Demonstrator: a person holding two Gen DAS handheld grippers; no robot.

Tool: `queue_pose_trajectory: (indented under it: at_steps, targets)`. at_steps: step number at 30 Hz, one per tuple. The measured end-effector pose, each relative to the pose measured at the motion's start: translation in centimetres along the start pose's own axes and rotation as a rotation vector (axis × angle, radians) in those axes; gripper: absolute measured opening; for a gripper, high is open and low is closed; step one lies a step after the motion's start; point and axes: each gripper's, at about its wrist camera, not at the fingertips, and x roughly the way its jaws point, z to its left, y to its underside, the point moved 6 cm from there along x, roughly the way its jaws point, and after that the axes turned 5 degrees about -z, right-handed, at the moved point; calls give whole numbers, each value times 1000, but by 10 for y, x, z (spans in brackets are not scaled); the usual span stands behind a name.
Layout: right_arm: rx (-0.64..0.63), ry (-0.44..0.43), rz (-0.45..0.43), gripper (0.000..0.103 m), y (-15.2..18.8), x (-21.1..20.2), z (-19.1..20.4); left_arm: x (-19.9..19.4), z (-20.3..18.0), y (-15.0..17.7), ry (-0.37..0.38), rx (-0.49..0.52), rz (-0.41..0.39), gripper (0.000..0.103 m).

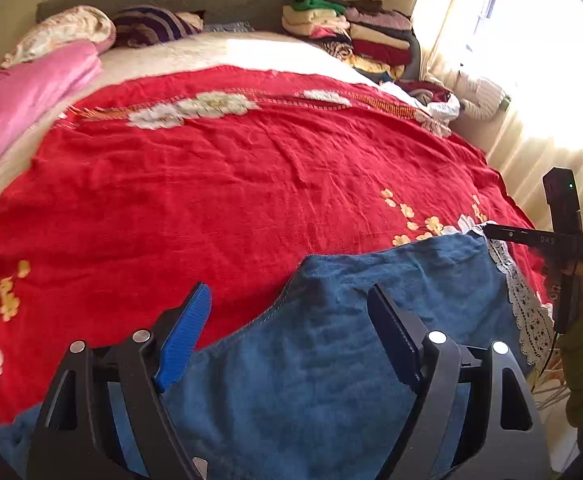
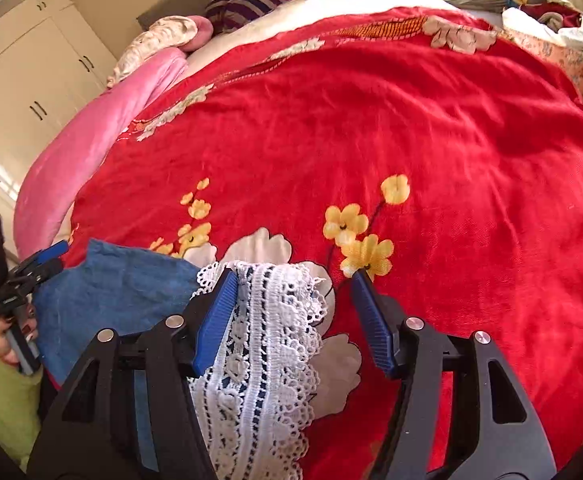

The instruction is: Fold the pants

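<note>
Left gripper and right gripper both spread, over blue pants with white lace trim at near edge of bed. Pants lie on red floral blanket. Beyond: pink quilt, folded clothes stack, cream wardrobe.

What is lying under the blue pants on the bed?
The blue pants with their white lace trim lie on the red floral blanket. Whatever sits directly beneath the fabric is covered, so it cannot be seen.
</note>
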Motion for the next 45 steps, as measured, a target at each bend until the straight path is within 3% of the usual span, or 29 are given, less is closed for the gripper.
queue_pose_trajectory:
  at_steps: [2, 5, 6, 7, 8, 9, 10, 14, 20, 23, 27, 31, 33, 36, 39, 45]
  targets:
    - [-8, -12, -7, 50, 5, 2, 0, 14, 5, 0, -2, -23, 23, 79]
    - [-26, -40, -14, 39, 9, 3, 5, 34, 13, 3, 21, -72, 52, 79]
    - [-34, -53, -18, 34, 10, 4, 7, 40, 13, 7, 45, -99, 67, 73]
    - [-41, -61, -20, 31, 11, 4, 8, 43, 11, 9, 62, -116, 75, 65]
    - [-49, -70, -21, 24, 12, 4, 9, 44, 9, 11, 75, -123, 75, 49]
    - [-57, -88, -24, 17, 13, 3, 13, 43, 5, 12, 96, -127, 73, 19]
    - [-62, -105, -28, 16, 14, 1, 15, 42, 0, 13, 134, -146, 76, 7]
    - [-112, -99, -95, 13, 10, -18, 23, 28, -10, 6, 99, -105, 26, 7]
    - [-184, -53, -183, 13, -25, -37, 29, 21, -23, -23, 31, -22, -33, 6]
    - [-216, -14, -159, 13, -35, -21, 26, 39, -20, -22, -3, -17, -6, 6]
    - [-237, 59, -56, 14, -26, 16, 16, 59, -8, -9, -14, -37, 33, 8]
    - [-218, 59, -53, 17, -22, 19, 10, 67, -3, 1, -12, -42, 28, 13]
    - [-208, 69, -57, 26, -22, 16, 8, 64, 0, 0, 8, -67, 18, 14]
    - [-184, 98, -100, 34, -22, -10, 10, 47, -1, -1, 1, -66, -10, 44]
    - [-178, 90, -166, 40, -10, -50, 16, 20, -8, 4, -2, -40, -43, 48]
    - [-116, 25, -142, 40, 43, -89, 19, -31, -20, 32, -27, 8, -89, 52]
